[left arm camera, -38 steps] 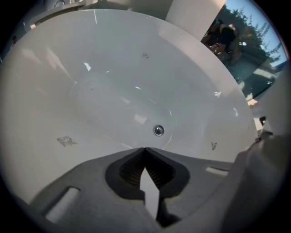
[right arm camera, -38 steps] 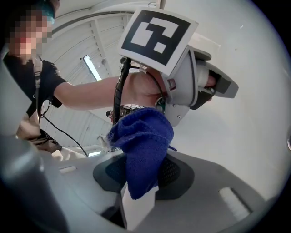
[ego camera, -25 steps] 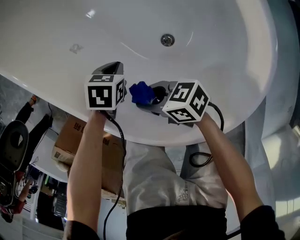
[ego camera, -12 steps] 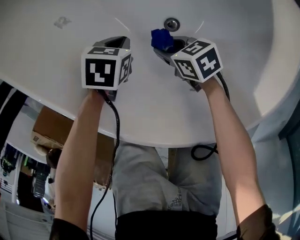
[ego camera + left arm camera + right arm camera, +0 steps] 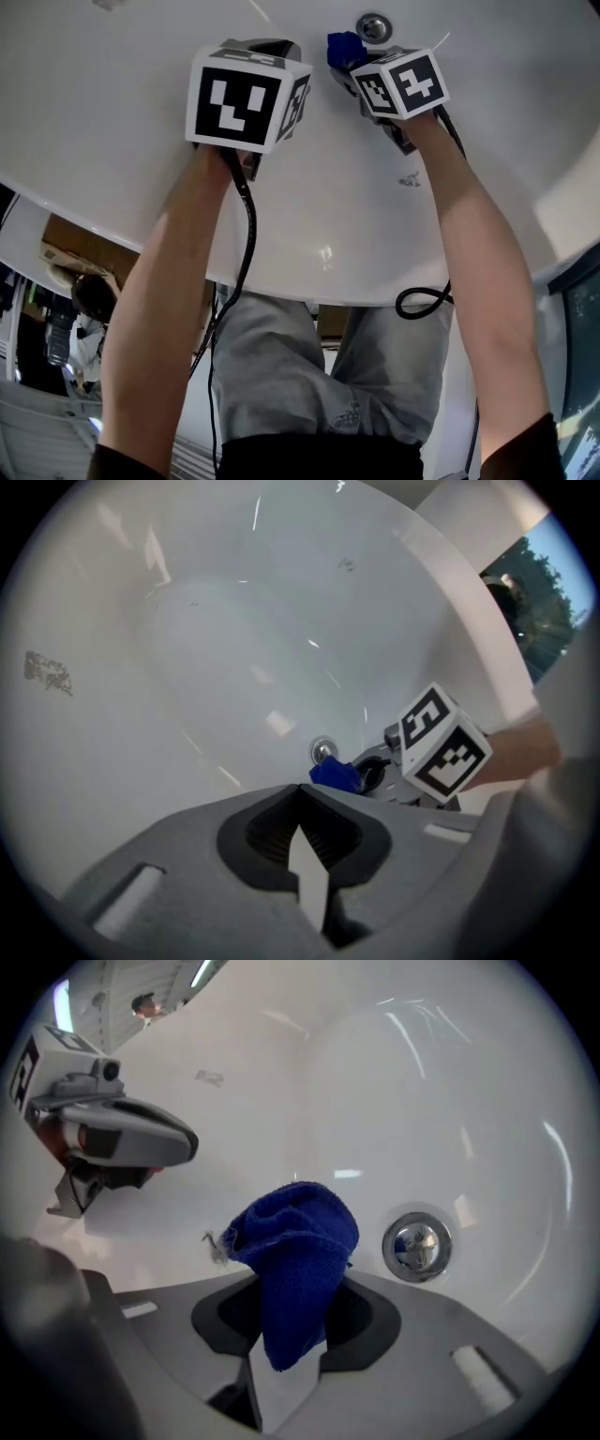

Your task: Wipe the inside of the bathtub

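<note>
My left gripper (image 5: 267, 47) hangs well left of the drain (image 5: 373, 26), its jaws together on nothing. My right gripper (image 5: 354, 58), the nearer one, is clamped on the blue cloth (image 5: 344, 47) just left of the drain, low in the bathtub (image 5: 131, 141). The right gripper view shows the cloth's bunched tip. No view settles whether it touches the tub.

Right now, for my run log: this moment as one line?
left gripper: shut, empty | right gripper: shut on crumpled blue terry cloth | cloth: near round chrome drain in white glossy bathtub
</note>
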`<move>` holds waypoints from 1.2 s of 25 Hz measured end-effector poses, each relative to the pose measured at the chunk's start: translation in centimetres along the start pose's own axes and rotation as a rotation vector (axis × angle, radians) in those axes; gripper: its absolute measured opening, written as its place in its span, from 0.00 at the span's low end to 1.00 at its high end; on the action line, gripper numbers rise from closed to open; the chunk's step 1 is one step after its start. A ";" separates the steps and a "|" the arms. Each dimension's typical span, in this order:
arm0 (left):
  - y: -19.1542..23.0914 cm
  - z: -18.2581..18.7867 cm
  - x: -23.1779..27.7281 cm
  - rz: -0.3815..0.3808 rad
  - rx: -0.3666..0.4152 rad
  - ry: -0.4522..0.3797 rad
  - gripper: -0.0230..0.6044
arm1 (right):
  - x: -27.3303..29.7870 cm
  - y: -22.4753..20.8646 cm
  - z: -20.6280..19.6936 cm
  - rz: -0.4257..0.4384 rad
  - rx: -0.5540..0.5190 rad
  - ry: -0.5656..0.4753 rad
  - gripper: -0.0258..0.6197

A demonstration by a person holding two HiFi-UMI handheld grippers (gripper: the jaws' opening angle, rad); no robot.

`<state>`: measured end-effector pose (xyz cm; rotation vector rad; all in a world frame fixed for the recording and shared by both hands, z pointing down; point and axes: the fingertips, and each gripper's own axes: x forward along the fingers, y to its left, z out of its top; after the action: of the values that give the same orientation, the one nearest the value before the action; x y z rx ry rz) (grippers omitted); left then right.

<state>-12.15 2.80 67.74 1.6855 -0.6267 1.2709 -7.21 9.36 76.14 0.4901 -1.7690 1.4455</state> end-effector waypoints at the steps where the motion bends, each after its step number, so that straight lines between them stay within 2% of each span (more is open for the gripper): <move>1: -0.1 -0.2 0.3 -0.004 0.002 0.003 0.04 | 0.7 -0.3 -0.5 -0.006 -0.022 0.039 0.26; 3: -0.2 -0.4 0.8 -0.007 -0.011 0.006 0.04 | 1.7 -1.0 -0.9 -0.025 -0.068 0.092 0.26; 8: -0.4 -0.7 1.3 -0.013 -0.022 0.012 0.04 | 2.9 -2.0 -0.8 -0.067 -0.117 0.148 0.26; 13: -0.5 -0.8 1.2 -0.008 -0.020 0.024 0.04 | 3.8 -1.6 -1.7 -0.051 -0.200 0.220 0.25; 17: -0.4 -0.9 1.4 -0.003 -0.015 0.026 0.04 | 4.2 -0.8 -2.6 -0.012 -0.199 0.244 0.25; 23: -0.9 -1.5 1.5 -0.007 -0.080 0.041 0.04 | 3.9 1.6 -4.2 0.087 -0.215 0.261 0.25; 30: -1.9 -1.7 0.4 0.000 -0.036 0.045 0.04 | 2.0 4.2 -5.2 0.170 -0.213 0.222 0.25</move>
<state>-11.28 5.23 67.54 1.6228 -0.6195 1.2868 -9.77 15.79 75.25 0.0671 -1.7908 1.3469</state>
